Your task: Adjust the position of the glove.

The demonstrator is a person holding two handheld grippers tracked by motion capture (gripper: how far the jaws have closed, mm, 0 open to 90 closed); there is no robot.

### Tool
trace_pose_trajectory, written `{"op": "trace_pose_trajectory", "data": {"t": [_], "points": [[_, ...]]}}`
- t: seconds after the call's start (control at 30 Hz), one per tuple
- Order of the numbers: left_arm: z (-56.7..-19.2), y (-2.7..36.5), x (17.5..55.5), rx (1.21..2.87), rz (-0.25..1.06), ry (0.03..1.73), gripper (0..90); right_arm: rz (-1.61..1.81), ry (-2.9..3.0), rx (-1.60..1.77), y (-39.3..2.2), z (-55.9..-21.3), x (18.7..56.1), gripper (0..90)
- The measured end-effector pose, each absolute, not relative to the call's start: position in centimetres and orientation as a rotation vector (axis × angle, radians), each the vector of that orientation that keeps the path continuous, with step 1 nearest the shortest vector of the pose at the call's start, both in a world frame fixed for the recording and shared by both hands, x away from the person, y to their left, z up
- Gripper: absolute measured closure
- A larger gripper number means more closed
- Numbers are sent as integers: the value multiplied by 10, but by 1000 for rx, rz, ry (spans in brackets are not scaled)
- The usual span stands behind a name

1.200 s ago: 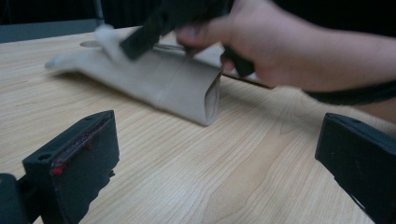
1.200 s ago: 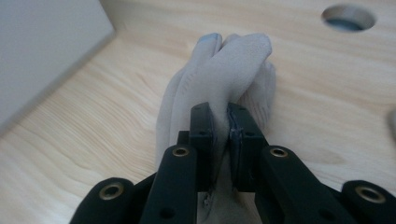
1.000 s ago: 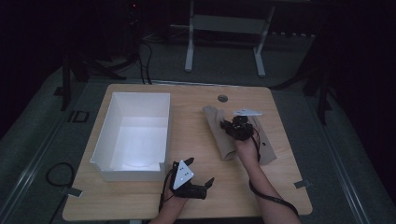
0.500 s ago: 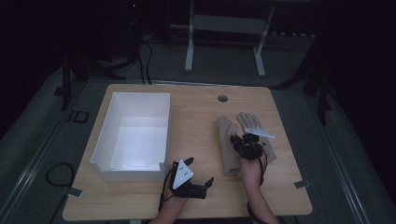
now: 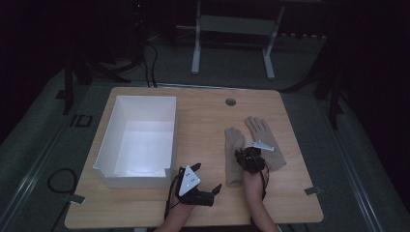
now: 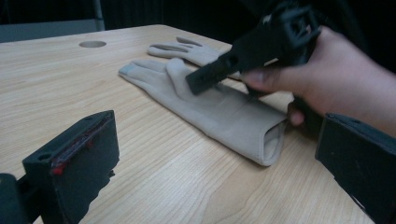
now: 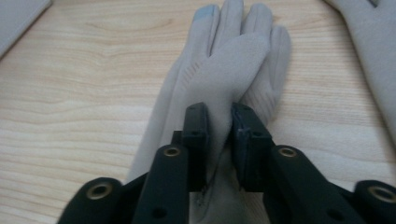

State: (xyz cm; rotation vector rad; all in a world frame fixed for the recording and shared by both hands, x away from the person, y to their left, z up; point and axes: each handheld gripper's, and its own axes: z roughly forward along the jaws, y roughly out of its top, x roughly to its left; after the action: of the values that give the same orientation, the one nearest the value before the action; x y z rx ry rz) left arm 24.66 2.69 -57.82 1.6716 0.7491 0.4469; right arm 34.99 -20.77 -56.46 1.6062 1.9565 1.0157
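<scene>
right gripper: jaws just easing apart, glove fold between | left gripper: wide open, empty | second glove, white box nearby

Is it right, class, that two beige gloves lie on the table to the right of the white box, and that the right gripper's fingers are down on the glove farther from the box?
Not quite. In the high view the right gripper is on the glove nearer the white box, not the farther glove. The right gripper view shows its fingers with that glove's fabric bunched between them.
</scene>
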Motion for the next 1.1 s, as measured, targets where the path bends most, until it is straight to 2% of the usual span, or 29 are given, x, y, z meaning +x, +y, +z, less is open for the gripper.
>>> {"op": "trace_pose_trajectory", "data": {"t": [0.17, 0.3, 0.33, 0.43, 0.83, 1.1], "points": [[-578, 27, 246, 1672, 448, 748, 1, 991, 1995, 1503, -204, -568, 349, 680], [-578, 27, 247, 1672, 447, 750, 1, 1020, 2027, 1494, -206, -566, 349, 580], [-578, 27, 247, 1672, 447, 750, 1, 1020, 2027, 1494, -206, -566, 349, 580], [-578, 27, 247, 1671, 446, 751, 1, 1087, 2018, 1481, -213, -555, 348, 537], [-578, 27, 247, 1672, 446, 751, 1, 1161, 2004, 1304, -255, -504, 366, 569], [-578, 27, 247, 1673, 445, 754, 1, 1128, 2053, 1222, -280, -495, 379, 569]]}}
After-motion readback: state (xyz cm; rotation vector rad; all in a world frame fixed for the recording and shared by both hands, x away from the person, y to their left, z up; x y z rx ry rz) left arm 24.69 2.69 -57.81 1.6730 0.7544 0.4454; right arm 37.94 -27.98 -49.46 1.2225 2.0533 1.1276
